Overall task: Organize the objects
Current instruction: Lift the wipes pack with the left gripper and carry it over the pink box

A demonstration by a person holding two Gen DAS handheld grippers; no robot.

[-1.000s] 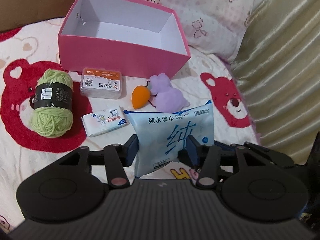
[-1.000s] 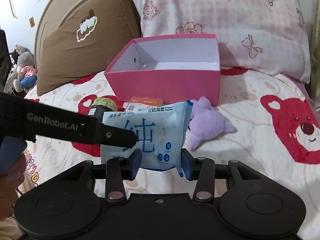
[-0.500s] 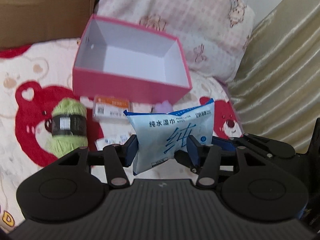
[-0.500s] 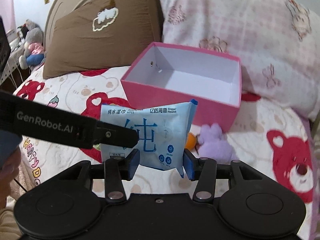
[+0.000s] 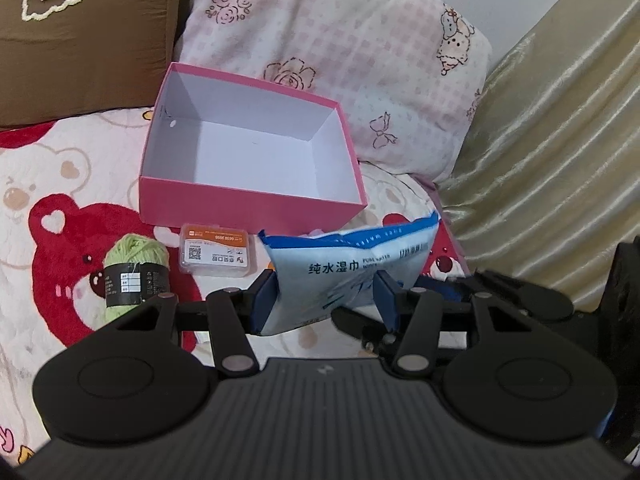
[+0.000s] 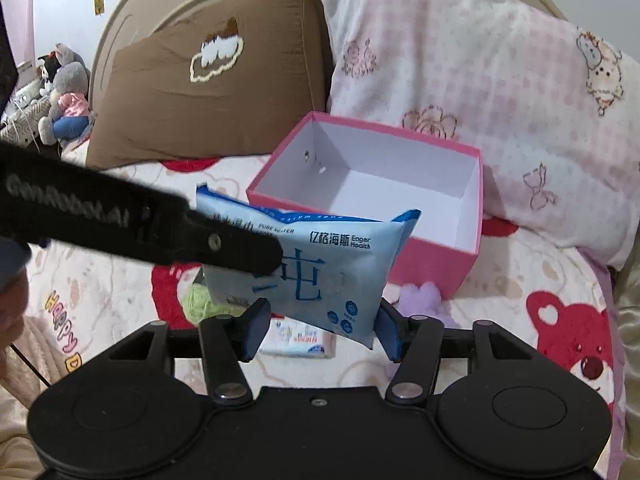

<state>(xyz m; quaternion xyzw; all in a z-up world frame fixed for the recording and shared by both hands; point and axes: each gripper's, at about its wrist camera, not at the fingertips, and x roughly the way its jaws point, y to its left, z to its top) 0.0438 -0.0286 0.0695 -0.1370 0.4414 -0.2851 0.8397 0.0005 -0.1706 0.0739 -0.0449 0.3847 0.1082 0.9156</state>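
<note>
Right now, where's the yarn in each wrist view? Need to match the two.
Left wrist: yarn lies lower left on the bedspread, left of the card case, in front of the box's left corner.
Right wrist: only a green patch of it shows lower left of centre, under the wipes and just above the left finger.
Shared landmark: the pink box, behind the yarn in both.

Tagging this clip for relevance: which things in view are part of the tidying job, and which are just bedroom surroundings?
Part of the job:
wet wipes pack, held by the left gripper; the right gripper is opening around it
pink box
green yarn ball
orange-lidded case
tissue packet
purple plush toy

Just surroundings:
brown pillow
pink checked pillow
bear-print bedspread
</note>
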